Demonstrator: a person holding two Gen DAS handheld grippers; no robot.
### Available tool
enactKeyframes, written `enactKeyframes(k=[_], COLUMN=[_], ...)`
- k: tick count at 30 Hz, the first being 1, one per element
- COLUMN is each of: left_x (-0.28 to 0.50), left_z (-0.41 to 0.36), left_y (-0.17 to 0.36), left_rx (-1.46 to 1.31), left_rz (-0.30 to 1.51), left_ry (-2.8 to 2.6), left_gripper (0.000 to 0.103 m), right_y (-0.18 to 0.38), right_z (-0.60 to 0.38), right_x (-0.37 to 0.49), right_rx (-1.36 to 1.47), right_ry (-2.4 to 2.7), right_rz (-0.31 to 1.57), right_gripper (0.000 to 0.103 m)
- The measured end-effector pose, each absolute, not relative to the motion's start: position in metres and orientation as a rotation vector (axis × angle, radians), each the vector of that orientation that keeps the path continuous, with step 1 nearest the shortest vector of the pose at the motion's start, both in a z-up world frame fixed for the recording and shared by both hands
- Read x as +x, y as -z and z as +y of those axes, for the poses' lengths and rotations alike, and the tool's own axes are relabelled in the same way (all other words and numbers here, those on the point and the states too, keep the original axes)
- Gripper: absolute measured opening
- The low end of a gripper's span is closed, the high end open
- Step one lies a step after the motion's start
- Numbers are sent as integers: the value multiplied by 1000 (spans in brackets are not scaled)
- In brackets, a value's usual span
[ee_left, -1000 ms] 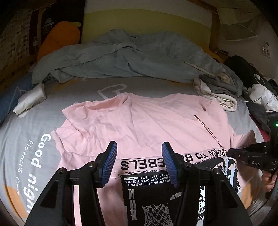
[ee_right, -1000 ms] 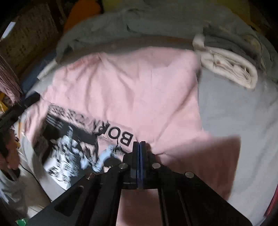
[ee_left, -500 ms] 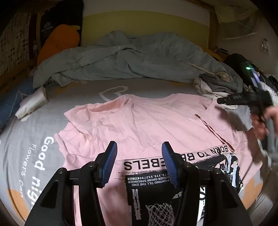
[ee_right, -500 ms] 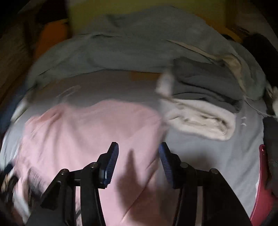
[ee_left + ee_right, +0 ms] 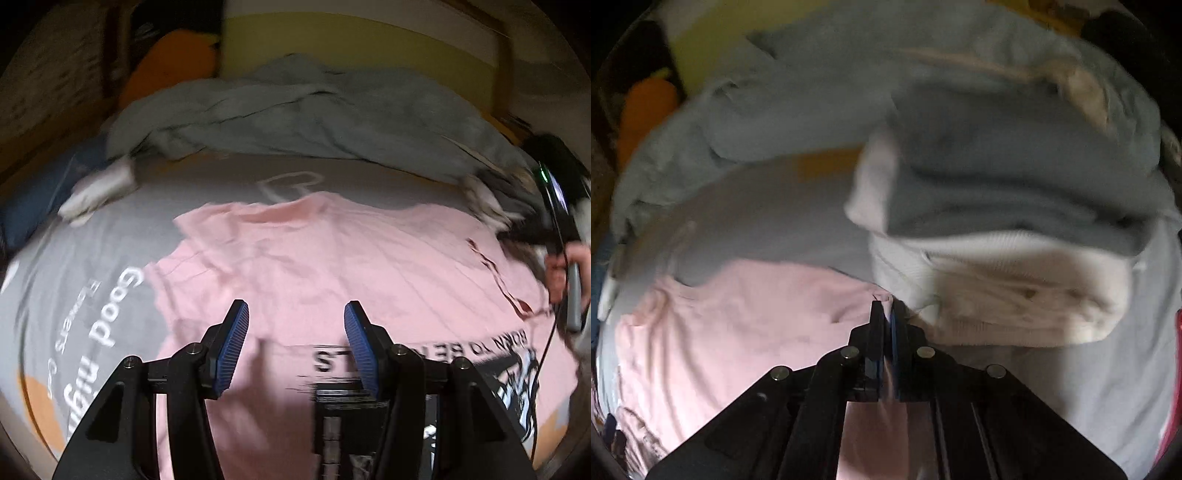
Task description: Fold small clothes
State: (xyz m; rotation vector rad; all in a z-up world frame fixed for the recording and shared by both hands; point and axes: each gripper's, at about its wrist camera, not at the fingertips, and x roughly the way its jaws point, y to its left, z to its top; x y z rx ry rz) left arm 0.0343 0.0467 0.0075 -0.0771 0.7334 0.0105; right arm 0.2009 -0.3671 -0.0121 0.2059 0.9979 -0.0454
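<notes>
A pink T-shirt (image 5: 332,266) lies spread flat on the grey bed sheet (image 5: 74,295), with its black printed panel (image 5: 369,406) folded over at the near edge. My left gripper (image 5: 293,350) hovers open over the shirt's near part, with nothing between its blue pads. In the right wrist view my right gripper (image 5: 884,314) is shut on the far right corner of the pink T-shirt (image 5: 738,332), and pink cloth shows between its pads. A hand (image 5: 565,266) holds that gripper at the right edge of the left wrist view.
A rumpled grey-blue duvet (image 5: 314,110) fills the back of the bed. A stack of folded grey and cream clothes (image 5: 1015,258) sits right next to the pinched corner. An orange cushion (image 5: 170,62) and a white cloth (image 5: 99,188) lie at the back left.
My right gripper swung from the shirt's near edge to its far right corner, opened on the way, and shut on the pink cloth. The left gripper drifted slightly and stays open.
</notes>
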Motion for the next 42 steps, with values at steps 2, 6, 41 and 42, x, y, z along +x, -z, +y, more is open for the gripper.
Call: enactKeyframes(k=[2,6,41,42], left_x=[38,40,48,46], left_z=[64,106,49,54], left_y=[-5,-7,-4,-10], left_rx=[-116,-238,46,21], left_rz=[763,771,793,771], left_ry=[-54,-114,424,430], left_gripper=[53,52,14,31], right_y=[13,-15,-52,-52], right_z=[-365,-354,-329,-327], right_x=[200,177,66,66], right_rx=[183,108,123,113], right_ry=[54,86,-214,-219], right_rz=[984,913,856,857], right_gripper=[2,33,57,57])
